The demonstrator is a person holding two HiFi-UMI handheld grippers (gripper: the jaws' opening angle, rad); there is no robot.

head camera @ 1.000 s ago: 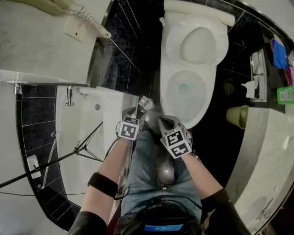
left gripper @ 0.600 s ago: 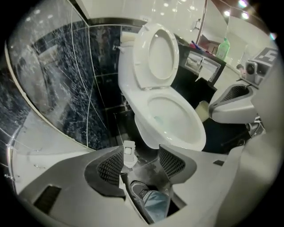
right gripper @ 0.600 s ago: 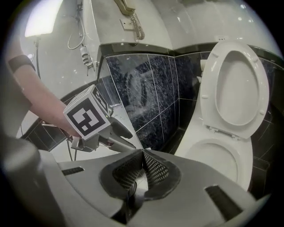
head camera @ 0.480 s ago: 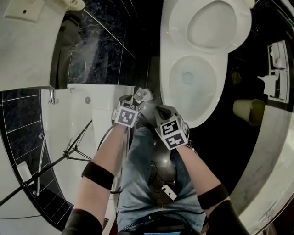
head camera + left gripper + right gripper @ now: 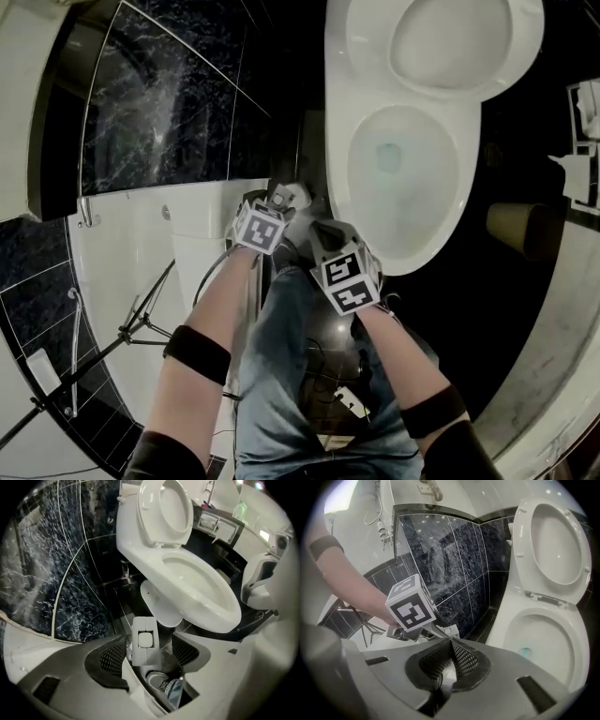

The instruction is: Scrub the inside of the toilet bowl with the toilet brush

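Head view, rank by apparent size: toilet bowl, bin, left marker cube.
1. toilet bowl
2-3. bin and left marker cube: they look about alike. The cube is nearer the camera, so I've left them unranked.

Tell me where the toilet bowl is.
Head view, upper right: the toilet bowl stands open, lid raised behind it, dark marbled wall on its left.

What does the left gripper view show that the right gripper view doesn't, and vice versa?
Left gripper view only: the left gripper with jaws just opened wide around a white rectangular block, not gripping it; a green bottle. Right gripper view only: the right gripper, jaws together; the left gripper's marker cube; a bare forearm. Both: the white ceramic toilet with lid raised, and dark marbled wall tiles.
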